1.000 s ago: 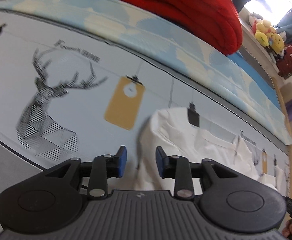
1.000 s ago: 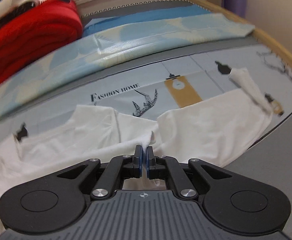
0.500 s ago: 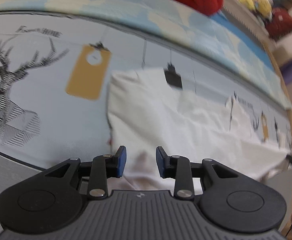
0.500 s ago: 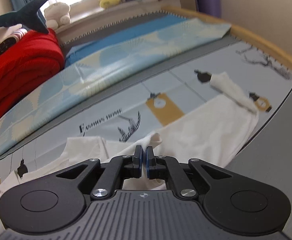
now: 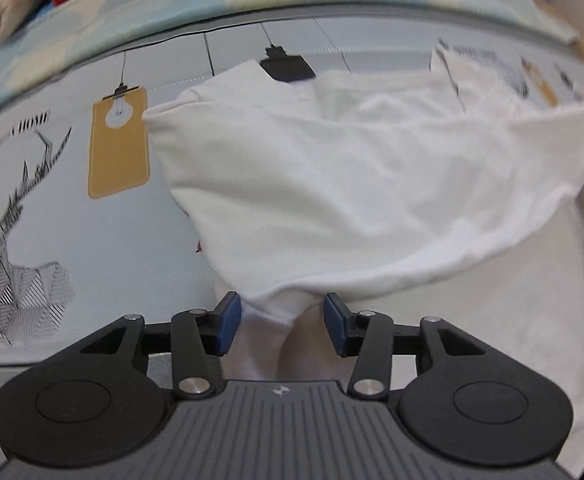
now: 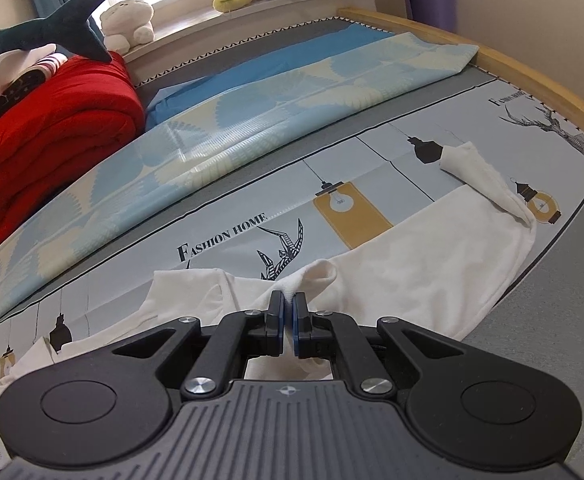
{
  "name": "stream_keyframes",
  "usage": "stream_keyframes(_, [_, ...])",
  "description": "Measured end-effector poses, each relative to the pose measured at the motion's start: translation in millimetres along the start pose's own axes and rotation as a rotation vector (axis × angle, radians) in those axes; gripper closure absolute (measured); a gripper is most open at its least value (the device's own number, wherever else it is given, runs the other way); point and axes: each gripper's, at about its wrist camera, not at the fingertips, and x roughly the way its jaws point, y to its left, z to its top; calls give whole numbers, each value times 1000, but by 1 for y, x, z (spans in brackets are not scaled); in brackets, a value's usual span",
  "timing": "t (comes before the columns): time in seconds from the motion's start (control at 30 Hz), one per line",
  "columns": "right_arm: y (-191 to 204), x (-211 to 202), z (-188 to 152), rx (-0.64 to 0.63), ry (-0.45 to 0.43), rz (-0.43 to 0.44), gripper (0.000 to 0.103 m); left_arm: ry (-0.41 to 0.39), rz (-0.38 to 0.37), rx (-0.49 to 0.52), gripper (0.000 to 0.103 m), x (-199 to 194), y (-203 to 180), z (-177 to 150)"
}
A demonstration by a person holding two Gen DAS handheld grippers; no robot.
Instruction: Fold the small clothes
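White shirt, half lifted off my bed

The small white shirt (image 5: pixel 332 168) lies crumpled across the printed sheet (image 5: pixel 92 260), one sleeve stretched out flat toward a lamp print. Its middle is bunched and raised into a soft fold, with a draped edge hanging over the layer beneath.

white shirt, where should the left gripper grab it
Grip the white shirt at its near edge, where a fold droops between the open jaws of the left gripper. Come from above, since the edge lies flat on the bed. The right gripper already pinches another edge.
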Motion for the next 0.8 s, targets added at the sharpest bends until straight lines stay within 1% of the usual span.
stream_keyframes(0.07, [1, 0, 0, -2, -1, 0, 99, -9, 60, 80, 81, 2, -5, -5])
stream_keyframes(0.1, [2, 0, 0, -3, -1, 0, 99, -17, 79, 121, 85, 1, -7, -7])
stream_keyframes(0.13, [2, 0, 0, -3, -1, 0, 99, -27, 86, 147, 93, 0, -9, -10])
stream_keyframes(0.17, [3, 0, 0, -4, -1, 0, 99, -33, 86, 157, 96, -3, -8, -10])
stream_keyframes(0.27, [4, 1, 0, -7, 2, 4, 99, -55, 80, 146, 97, -17, 6, -13])
stream_keyframes(0.37, [6, 3, -1, -5, 15, 18, 99, -53, 111, 123, 97, -26, 25, -18])
stream_keyframes(0.47, [8, 4, -3, -5, 39, 37, 99, -5, 123, 129, 97, -24, 44, -29])
stream_keyframes(0.53, [7, 7, -5, -19, 69, 25, 99, 35, 107, 154, 98, -22, 48, -36])
stream_keyframes(0.57, [6, 11, -6, -26, 97, 14, 99, 44, 85, 155, 97, -22, 50, -36])
stream_keyframes(0.6, [5, 16, -8, -31, 122, -4, 99, 38, 49, 150, 97, -25, 53, -37])
stream_keyframes(0.67, [0, 23, -11, -24, 164, -41, 97, -8, -32, 135, 94, -36, 58, -35])
stream_keyframes(0.7, [-1, 25, -13, -19, 173, -56, 96, -43, -55, 112, 92, -42, 60, -32])
stream_keyframes(0.73, [-2, 26, -14, -23, 175, -73, 96, -81, -70, 72, 86, -47, 63, -27])
stream_keyframes(0.8, [-1, 25, -14, -35, 162, -95, 96, -143, -88, -11, 84, -54, 73, -19])
